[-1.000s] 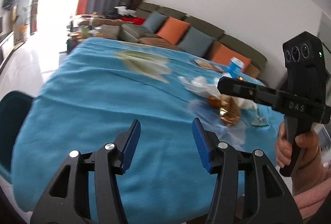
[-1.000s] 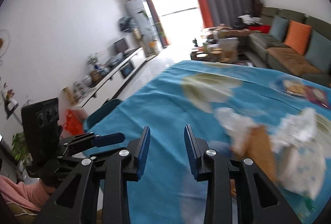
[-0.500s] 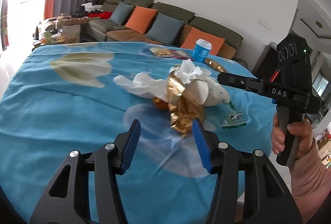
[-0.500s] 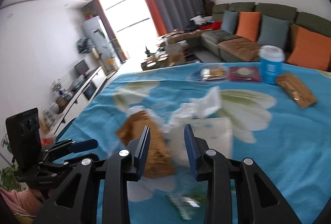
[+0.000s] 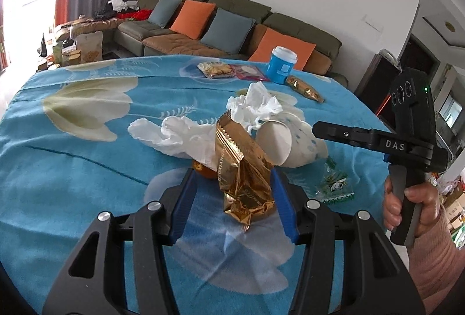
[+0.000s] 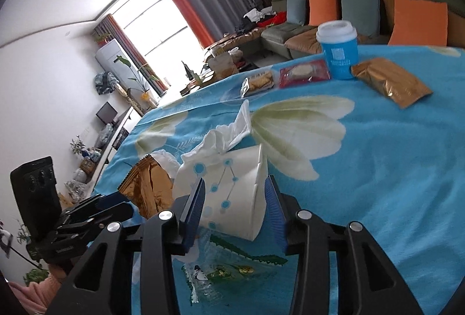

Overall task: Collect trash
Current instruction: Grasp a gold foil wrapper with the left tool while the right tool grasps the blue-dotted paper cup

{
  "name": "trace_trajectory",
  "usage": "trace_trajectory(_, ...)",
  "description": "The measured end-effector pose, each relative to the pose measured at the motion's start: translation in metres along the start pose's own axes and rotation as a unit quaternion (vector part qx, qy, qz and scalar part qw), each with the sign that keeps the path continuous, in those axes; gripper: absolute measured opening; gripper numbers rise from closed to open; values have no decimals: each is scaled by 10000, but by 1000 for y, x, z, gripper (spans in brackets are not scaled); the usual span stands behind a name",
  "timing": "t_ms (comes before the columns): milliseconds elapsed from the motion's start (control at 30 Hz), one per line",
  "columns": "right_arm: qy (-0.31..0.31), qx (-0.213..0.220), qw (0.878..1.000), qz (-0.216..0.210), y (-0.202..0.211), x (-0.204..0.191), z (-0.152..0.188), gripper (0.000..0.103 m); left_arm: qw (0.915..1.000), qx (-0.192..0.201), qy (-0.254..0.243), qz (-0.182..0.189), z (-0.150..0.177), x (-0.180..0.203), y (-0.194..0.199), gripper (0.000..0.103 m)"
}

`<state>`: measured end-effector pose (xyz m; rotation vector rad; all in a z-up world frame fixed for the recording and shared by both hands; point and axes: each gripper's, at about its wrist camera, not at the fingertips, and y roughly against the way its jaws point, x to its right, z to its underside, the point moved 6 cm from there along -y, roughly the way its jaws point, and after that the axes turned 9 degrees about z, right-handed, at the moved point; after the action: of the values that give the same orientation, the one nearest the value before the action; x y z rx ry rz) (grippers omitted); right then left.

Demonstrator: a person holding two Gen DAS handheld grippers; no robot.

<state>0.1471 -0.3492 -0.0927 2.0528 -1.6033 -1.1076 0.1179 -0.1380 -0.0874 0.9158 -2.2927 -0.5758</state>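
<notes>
A pile of trash lies on the blue flowered tablecloth (image 5: 72, 169). A crumpled gold wrapper (image 5: 244, 169) stands between the jaws of my left gripper (image 5: 232, 184), which is open, its pads not pressing on it. Crumpled white tissues (image 5: 174, 134) lie behind the wrapper. A white tissue pack with blue dots (image 6: 232, 187) sits between the opening jaws of my right gripper (image 6: 234, 184), with a gap on the right side. A clear green wrapper (image 6: 232, 268) lies under that gripper. The right gripper (image 5: 319, 128) also shows in the left wrist view, held by a hand.
At the table's far side stand a blue cup with a white lid (image 6: 338, 50), a full gold snack pack (image 6: 389, 82), a cracker packet (image 6: 258, 82) and a red packet (image 6: 305, 72). A sofa with orange and grey cushions (image 5: 232, 24) lies beyond.
Both grippers swung round and moved in on the trash pile. The gold wrapper now stands between the left jaws and the tissue pack between the right jaws, which have widened.
</notes>
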Motion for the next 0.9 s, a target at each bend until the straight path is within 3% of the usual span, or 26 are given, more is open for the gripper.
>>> trace_trajectory(200,1,-124,9996,-250,-4,-8,5,39,9999,-108,52,13,-2,-2,-8,36)
trace_trajectory(367,-2,-142,9991,-393,-2,-12,7,24,9999,-109,98,55,-3,-4,-10,25)
trace_trajectory(433,29,-137,9989,-453,0,-14,5,18,9999,-99,98,59,-3,-4,-8,16)
trace_trajectory(700,134,-33,9980,-618,9,-24,3,4,9998,13,47,175,1,2,5,14)
trace_trajectory(900,305,124,9975,-629,18,-35,-1,3,9996,191,39,224,2,2,24,14)
